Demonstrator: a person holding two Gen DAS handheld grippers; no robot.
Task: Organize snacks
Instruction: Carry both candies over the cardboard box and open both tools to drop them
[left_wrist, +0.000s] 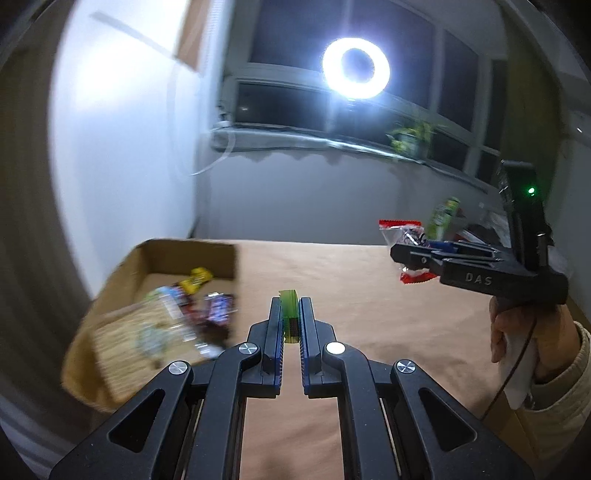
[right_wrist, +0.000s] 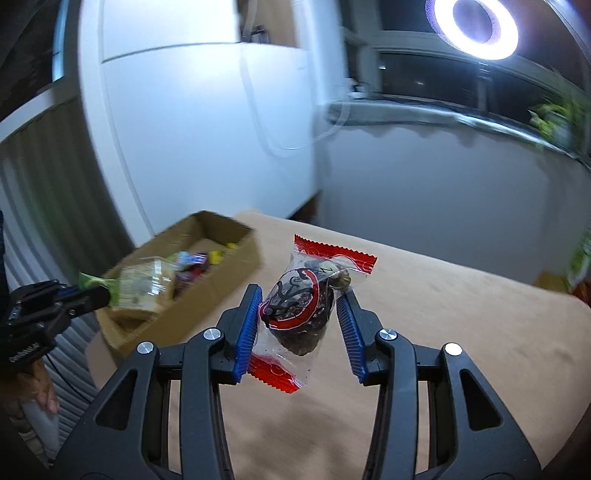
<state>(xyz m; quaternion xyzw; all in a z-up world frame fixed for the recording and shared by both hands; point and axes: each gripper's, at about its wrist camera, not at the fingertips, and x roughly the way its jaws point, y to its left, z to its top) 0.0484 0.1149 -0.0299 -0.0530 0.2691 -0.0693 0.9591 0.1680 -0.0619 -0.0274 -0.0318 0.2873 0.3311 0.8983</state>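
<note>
Jaws of the right gripper sit on a clear snack packet with red crimped ends, lifted above the tan table; the left pad presses the wrapper, while the right pad meets it only near the tip, so the hold looks shallow. Jaws of the left gripper are nearly closed on a thin green wrapper edge, and in the right wrist view that green edge belongs to a larger bag hanging just over the near end of the cardboard box.

My judgement is that the slippery film could slide out of the right jaws during the carry, since the bulk of the packet hangs forward of the pads. The left hold is on a mere edge, so the bag may tear free or swing.

Inside the box several snacks already lie piled, leaving little room at the near end. More packets wait at the far right of the table. A ring light glares above the window sill, and both views are blurred.
</note>
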